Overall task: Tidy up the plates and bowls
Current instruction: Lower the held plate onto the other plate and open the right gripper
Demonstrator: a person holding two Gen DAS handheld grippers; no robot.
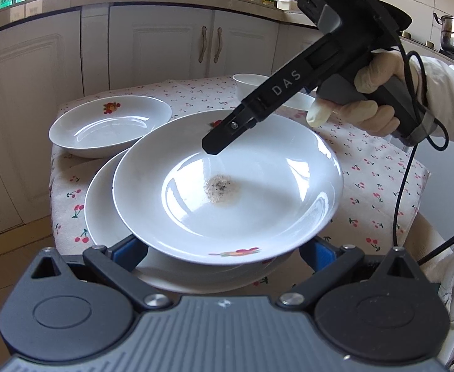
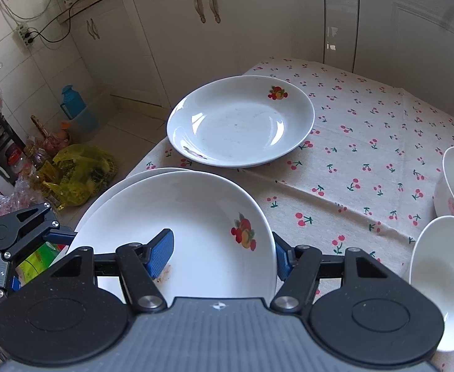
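A white plate with fruit prints and a brown food stain (image 1: 227,186) is held tilted over a second white plate (image 1: 102,214) on the table. My right gripper (image 2: 223,255) straddles its rim, one blue pad (image 2: 161,252) inside the plate and one outside; it also shows in the left wrist view (image 1: 214,147). My left gripper (image 1: 223,252) is open, its blue pads either side beneath the plate's near rim. A third fruit-print plate (image 1: 109,124) (image 2: 240,121) sits farther back. Two white bowls (image 2: 444,276) stand at the right.
The table wears a cherry-print cloth (image 2: 366,161). White cabinets (image 1: 158,43) stand behind it. Bags, bottles and a blue jug (image 2: 71,102) clutter the floor at the left of the table.
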